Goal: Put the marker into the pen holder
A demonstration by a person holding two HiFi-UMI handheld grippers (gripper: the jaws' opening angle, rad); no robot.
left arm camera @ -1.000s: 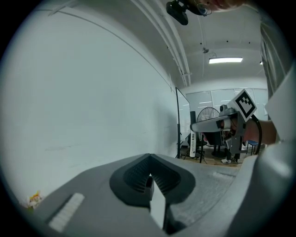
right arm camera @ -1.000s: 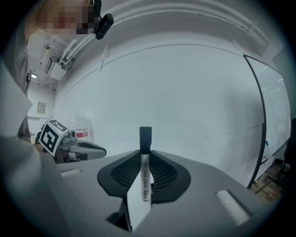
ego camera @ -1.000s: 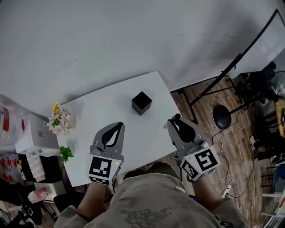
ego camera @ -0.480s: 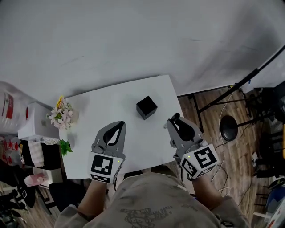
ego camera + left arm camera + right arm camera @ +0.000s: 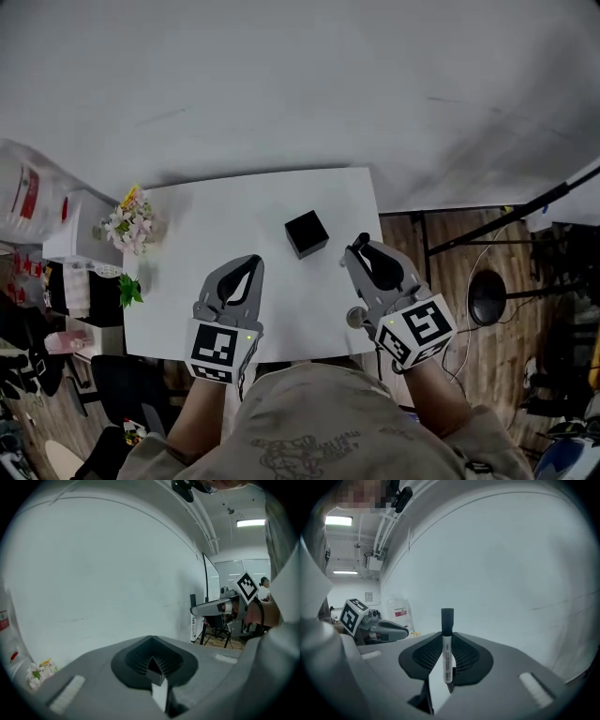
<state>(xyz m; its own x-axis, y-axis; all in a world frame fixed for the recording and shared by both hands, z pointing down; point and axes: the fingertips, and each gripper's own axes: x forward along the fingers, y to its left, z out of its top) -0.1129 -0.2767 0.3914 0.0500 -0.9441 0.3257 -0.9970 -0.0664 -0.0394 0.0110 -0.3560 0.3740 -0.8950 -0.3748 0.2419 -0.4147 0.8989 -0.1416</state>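
The pen holder (image 5: 307, 233) is a small black cube standing on the white table (image 5: 206, 225). My right gripper (image 5: 360, 248) hovers just right of it, over the table's right edge. It is shut on a white marker (image 5: 446, 653) that stands upright between the jaws, black cap on top. That marker (image 5: 193, 620) also shows far right in the left gripper view. My left gripper (image 5: 253, 263) hangs over the table's near half, left of the holder. Its jaws meet at the tips with nothing between them. In neither gripper view does the holder show.
A bunch of pale flowers (image 5: 129, 228) and a green sprig (image 5: 128, 291) stand at the table's left edge, beside a white box (image 5: 80, 220) and a big water bottle (image 5: 23, 187). Right of the table are wooden floor and a black stand (image 5: 487, 298).
The head view has swung, so the table now lies squarer in the picture. Both grippers have come forward, and the right one with the marker is closer to the pen holder.
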